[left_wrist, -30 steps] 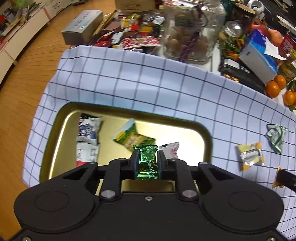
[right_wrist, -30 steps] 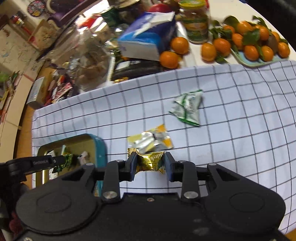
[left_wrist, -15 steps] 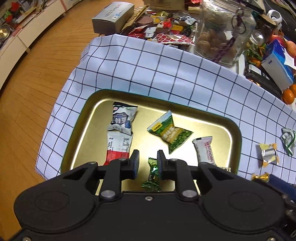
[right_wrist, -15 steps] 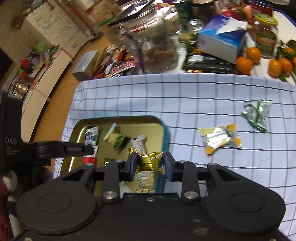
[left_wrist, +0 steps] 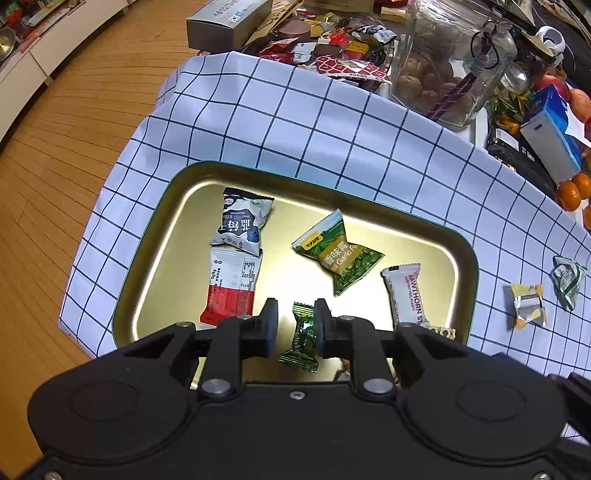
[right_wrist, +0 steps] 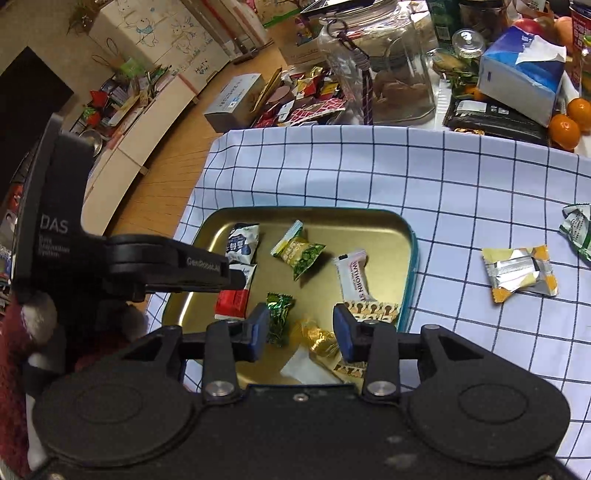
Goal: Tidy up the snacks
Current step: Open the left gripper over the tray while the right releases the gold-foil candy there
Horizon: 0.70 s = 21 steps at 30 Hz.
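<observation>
A gold tray [left_wrist: 155, 258] [right_wrist: 391, 236] lies on the checked cloth and holds several wrapped snacks. My left gripper [left_wrist: 295, 326] is open above the tray's near side, with the green foil candy [left_wrist: 301, 338] [right_wrist: 279, 317] lying loose on the tray below it. My right gripper [right_wrist: 300, 330] is open over the tray's near right corner, and the gold foil candy [right_wrist: 319, 338] lies on the tray between its fingers. Two more snacks lie on the cloth to the right: a yellow-silver packet [right_wrist: 519, 271] [left_wrist: 528, 304] and a green-white packet [right_wrist: 578, 225] [left_wrist: 567, 277].
Behind the cloth stand a glass jar [left_wrist: 447, 62], a blue tissue box [right_wrist: 521, 74], oranges [right_wrist: 563, 127], a grey carton [left_wrist: 225, 20] and a heap of snack packets [left_wrist: 332, 44]. The table edge and wooden floor [left_wrist: 55, 147] lie to the left.
Both grippers moved over the tray and opened. The left let go of the green candy and the right let go of the gold candy; both candies now lie on the tray.
</observation>
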Available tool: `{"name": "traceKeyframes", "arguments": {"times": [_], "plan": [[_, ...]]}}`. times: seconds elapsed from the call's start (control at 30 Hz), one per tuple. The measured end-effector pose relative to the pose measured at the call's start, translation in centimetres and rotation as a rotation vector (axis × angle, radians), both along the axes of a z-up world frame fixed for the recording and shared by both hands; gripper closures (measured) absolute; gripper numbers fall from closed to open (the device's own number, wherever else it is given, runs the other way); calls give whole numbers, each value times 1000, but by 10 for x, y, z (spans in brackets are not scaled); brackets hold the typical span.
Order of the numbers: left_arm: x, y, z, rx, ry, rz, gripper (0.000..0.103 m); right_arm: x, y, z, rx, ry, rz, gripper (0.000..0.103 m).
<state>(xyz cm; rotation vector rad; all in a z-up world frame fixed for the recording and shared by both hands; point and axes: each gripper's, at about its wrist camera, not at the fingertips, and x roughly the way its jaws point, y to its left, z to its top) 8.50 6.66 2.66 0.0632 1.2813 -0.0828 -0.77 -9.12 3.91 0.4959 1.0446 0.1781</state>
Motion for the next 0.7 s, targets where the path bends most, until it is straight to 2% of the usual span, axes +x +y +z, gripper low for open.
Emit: {"name": "traceKeyframes", "arguments": {"times": [0.37,0.7], "plan": [[-6,-22,-2,9,-3,-58,76,4,-50,-6,-64,93,-180,55],[-24,-76,4,-48,-1,-187,72,-21,-135,-21,-127,213,-419,54]]}}
